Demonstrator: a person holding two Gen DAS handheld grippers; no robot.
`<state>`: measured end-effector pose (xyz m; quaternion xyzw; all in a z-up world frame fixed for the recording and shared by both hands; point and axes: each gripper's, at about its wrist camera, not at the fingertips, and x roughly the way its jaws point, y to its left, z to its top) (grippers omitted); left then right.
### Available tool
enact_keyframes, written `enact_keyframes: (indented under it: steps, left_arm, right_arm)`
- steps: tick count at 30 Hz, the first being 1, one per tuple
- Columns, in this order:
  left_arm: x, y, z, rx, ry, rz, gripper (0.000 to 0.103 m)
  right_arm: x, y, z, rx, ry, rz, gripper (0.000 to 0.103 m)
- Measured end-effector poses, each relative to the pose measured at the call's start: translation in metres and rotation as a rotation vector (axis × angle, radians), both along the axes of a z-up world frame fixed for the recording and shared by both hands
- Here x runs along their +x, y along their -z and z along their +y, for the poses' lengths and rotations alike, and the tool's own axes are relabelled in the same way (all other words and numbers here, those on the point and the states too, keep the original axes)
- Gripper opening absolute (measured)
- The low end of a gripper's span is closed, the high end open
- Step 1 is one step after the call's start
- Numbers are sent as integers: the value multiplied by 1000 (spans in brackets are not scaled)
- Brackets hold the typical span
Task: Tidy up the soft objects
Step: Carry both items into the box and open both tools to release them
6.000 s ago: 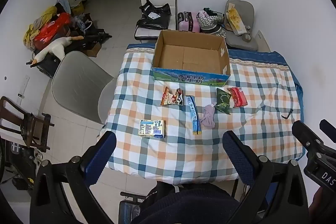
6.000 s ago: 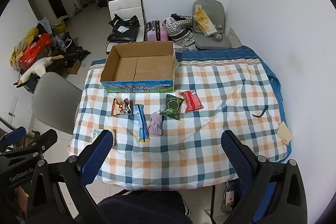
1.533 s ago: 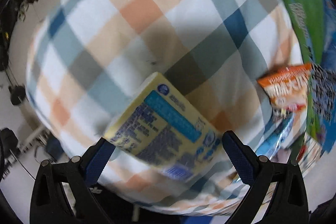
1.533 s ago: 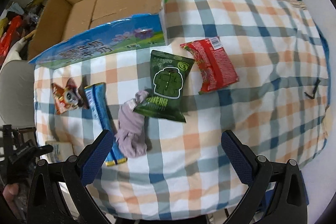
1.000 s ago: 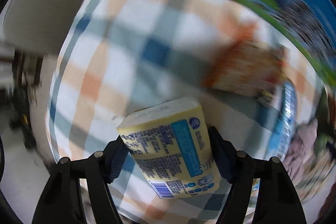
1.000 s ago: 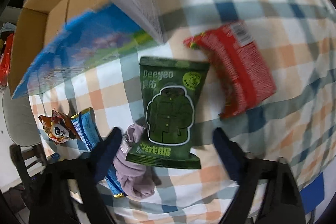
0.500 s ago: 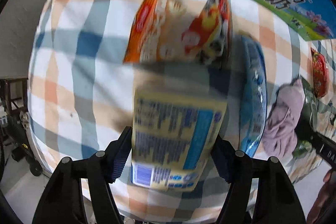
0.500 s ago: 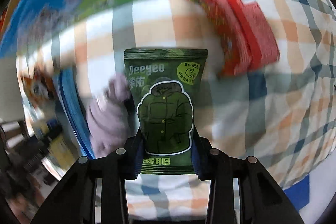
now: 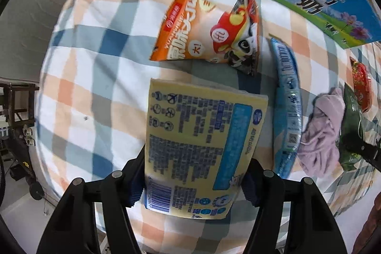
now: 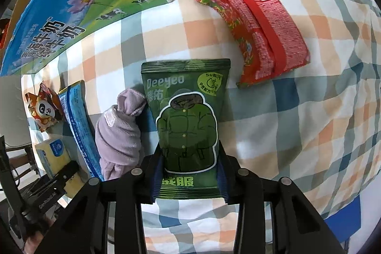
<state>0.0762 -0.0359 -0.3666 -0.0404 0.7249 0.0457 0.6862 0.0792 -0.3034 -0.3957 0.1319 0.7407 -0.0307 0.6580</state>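
Left wrist view: left hand-held gripper (image 9: 193, 179) was closing, pads clamping the yellow tissue pack (image 9: 200, 146).
Right wrist view: right hand-held gripper (image 10: 189, 177) was closing, pads clamping the green Deeyeo wipes pouch (image 10: 188, 123).

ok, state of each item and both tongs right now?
yellow pack: clamped in left tongs, closing
green pouch: clamped in right tongs, closing
red packet: flat on cloth, loose
lilac cloth: crumpled, loose
blue packet: lying loose
orange snack bag: lying loose
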Motion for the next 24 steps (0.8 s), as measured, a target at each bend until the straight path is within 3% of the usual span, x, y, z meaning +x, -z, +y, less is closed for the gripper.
enact_keyframes:
  steps: [6, 10, 14, 17, 21, 24]
  left_arm:
    - [-25, -58, -20, 29, 14, -93, 64]
    - [-30, -108, -39, -6, 35, -177, 64]
    - [-17, -155, -59, -29, 76, -255, 64]
    - [-1, -175, -69, -54, 101, -296, 64]
    - [37, -191, -77, -82, 139, -316, 64]
    - [77, -192, -74, -128, 154, -299, 64]
  right_arm:
    - [-30, -37, -7, 26, -3, -36, 34]
    - [-48, -73, -8, 66, -15, -95, 34]
    - [-56, -120, -9, 99, -37, -187, 34]
    - [-56, -155, -14, 119, -40, -244, 34]
    - [-32, -197, -11, 144, -28, -309, 34]
    - [-7, -213, -2, 145, -13, -346, 34]
